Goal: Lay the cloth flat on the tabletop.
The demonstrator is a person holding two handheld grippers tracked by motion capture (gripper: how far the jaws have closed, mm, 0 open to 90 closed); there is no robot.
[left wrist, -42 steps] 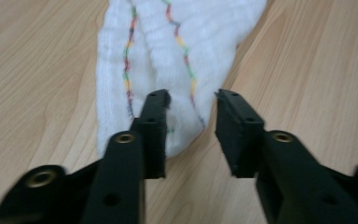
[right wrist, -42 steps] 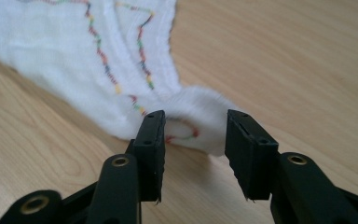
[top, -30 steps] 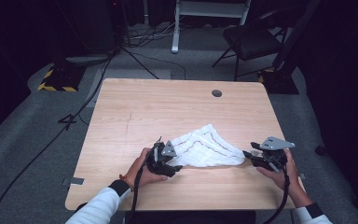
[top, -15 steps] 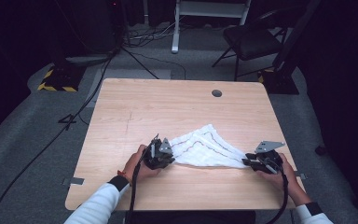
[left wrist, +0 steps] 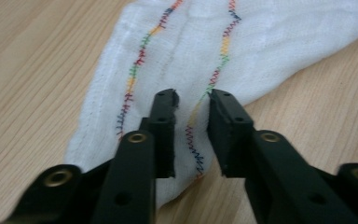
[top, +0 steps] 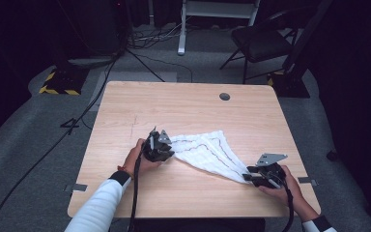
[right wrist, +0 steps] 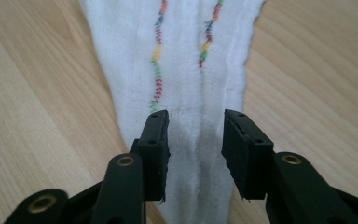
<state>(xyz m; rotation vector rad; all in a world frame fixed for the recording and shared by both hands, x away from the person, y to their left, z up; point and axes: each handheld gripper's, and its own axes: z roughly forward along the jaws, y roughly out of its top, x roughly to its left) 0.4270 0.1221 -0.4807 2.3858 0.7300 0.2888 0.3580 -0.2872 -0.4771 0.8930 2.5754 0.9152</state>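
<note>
The left gripper [left wrist: 192, 100] stands with jaws parted, just opening, astride a corner of the white cloth [left wrist: 214, 42], pads not pressing. The right gripper [right wrist: 195, 116], also just opening, straddles the opposite corner. The cloth lies stretched between them on the table [top: 183, 104].

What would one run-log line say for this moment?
cloth: white, on table | left hand-held gripper: jaws just opening, straddling one end | right hand-held gripper: jaws just opening, straddling other end
</note>
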